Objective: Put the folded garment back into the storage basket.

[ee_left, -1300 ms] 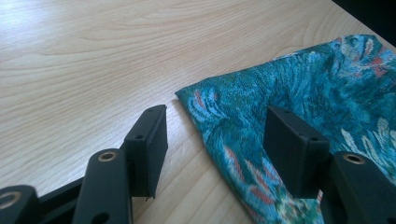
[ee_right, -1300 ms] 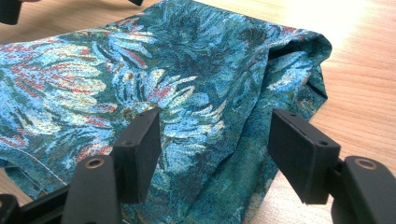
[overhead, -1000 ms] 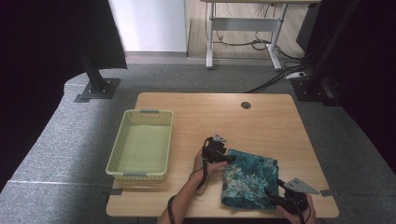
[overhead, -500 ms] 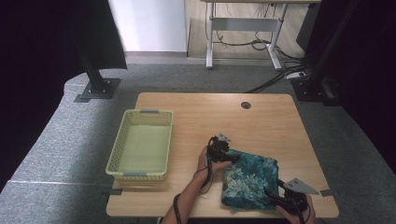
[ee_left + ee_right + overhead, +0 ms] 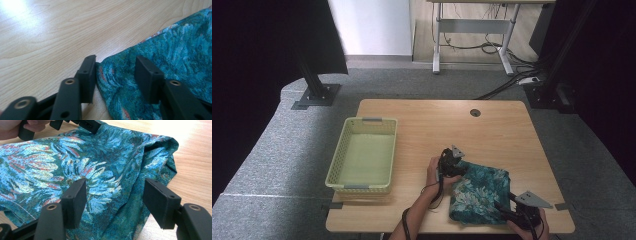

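Straddling the folded teal floral cloth (image 5: 160, 50), the left gripper (image 5: 115, 72) and right gripper (image 5: 115, 197) hold their jaws apart, seemingly unclamped, beside the green basket (image 5: 362, 155).

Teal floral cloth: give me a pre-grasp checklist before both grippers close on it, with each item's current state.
1. Left gripper open: ok.
2. Left gripper at a corner of the teal floral cloth, one jaw on bare table, one over fabric: ok.
3. Right gripper open: ok.
4. Fabric between the right jaws: ok.
5. Cloth lying flat: not ok, far edge bunched in folds.
6. Yellow basket empty, away from the cloth: ok.
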Motion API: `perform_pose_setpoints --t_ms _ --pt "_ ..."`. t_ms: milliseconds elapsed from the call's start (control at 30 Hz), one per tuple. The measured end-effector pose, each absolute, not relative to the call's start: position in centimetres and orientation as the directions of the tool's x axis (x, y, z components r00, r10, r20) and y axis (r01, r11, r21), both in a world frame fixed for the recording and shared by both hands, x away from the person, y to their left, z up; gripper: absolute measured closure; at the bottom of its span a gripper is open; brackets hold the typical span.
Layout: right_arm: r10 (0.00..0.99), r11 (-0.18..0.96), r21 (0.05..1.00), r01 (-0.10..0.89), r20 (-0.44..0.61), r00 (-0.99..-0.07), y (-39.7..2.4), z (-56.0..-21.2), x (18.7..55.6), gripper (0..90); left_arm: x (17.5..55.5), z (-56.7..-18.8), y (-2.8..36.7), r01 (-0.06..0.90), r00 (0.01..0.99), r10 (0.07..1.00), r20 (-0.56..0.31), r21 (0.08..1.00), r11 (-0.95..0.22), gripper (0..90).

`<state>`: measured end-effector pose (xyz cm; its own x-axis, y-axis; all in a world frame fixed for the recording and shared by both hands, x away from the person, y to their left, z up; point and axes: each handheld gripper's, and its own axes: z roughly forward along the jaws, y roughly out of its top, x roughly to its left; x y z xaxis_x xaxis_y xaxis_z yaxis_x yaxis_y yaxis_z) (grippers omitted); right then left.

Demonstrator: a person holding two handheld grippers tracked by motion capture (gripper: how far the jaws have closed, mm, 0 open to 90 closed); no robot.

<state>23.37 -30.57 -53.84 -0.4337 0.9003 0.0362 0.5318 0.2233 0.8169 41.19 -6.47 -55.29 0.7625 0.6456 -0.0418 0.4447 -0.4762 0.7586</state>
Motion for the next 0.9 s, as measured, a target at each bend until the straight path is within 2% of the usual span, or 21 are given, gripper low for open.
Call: perform_pose_setpoints --t_ms 200,467,567,900 --pt "0.901 0.224 0.817 0.532 0.035 -0.433 -30.6 -53.8 23.4 34.9 40.9 -55.3 -6.6 0.434 0.782 0.621 -0.052 0.760 -0.483 69.4" --pt "0.903 0.223 0.817 0.532 0.033 -0.428 -30.6 -53.8 23.4 35.0 40.9 -55.3 -6.5 0.443 0.790 0.607 -0.082 0.761 -0.474 79.9" --pt "0.912 0.205 0.816 0.541 0.041 -0.408 -30.8 -53.7 23.4 33.1 41.0 -55.3 -6.4 0.458 0.786 0.610 -0.105 0.761 -0.459 81.5" --pt "0.938 0.135 0.788 0.601 0.093 -0.333 -31.3 -52.9 23.3 16.6 41.3 -55.2 -5.6 0.498 0.784 0.588 -0.199 0.767 -0.404 82.8"
